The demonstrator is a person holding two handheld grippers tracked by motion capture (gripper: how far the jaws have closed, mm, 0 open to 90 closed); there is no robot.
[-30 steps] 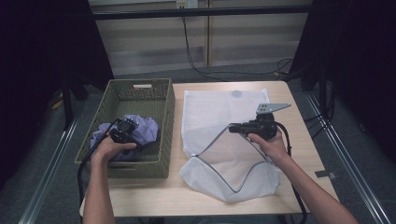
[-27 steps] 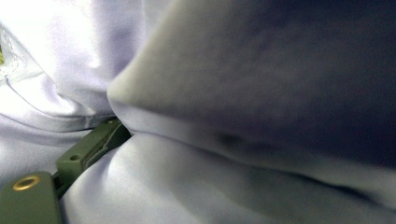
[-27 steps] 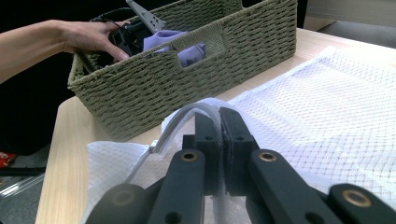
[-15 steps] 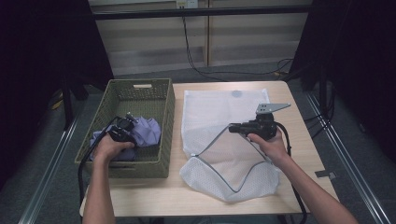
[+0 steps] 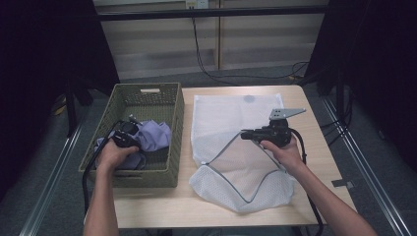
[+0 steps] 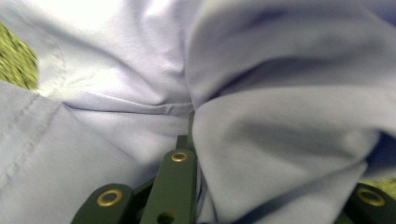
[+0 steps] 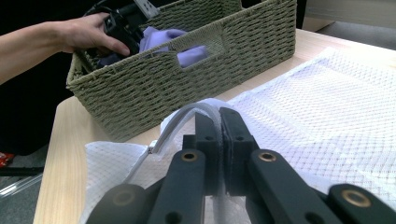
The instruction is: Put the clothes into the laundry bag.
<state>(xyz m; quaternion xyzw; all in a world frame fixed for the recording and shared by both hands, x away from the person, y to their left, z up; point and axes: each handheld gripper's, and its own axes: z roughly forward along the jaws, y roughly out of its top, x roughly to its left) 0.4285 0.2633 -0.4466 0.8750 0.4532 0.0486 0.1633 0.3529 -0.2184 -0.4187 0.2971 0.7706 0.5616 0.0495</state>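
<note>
Left claw (image 5: 129, 133) is down in the basket (image 5: 173, 127), buried in the lilac cloth (image 5: 153, 137). Its jaws have just been closing, and the left gripper view shows a fold of cloth (image 6: 280, 140) bunched between them, so it grips the cloth. Green weave of the basket (image 6: 16, 56) peeks out at 9 o'clock in that view. The left hand (image 5: 114, 152) wraps the gripper body, cable looping back over the near wall of the basket.

Right claw (image 5: 244, 134) is clamped on the grey-trimmed rim of the mesh bag (image 5: 236, 110). In the right gripper view the jaws sit tight together with the rim strip (image 7: 187, 119) pinched between them, arching up out of the mesh (image 7: 345, 112). The right hand (image 5: 284, 151) holds the gripper level, pointing to 9 o'clock in the high view, grey plate on top.

The cloth sits in the near half of the basket, heaped toward its right wall. The basket stands on the left side of the bench (image 5: 314, 147), just beside the bag. The bag lies flat on the middle of the bench, mouth lifted at the claw, and its near end folds over toward 6 o'clock.
</note>
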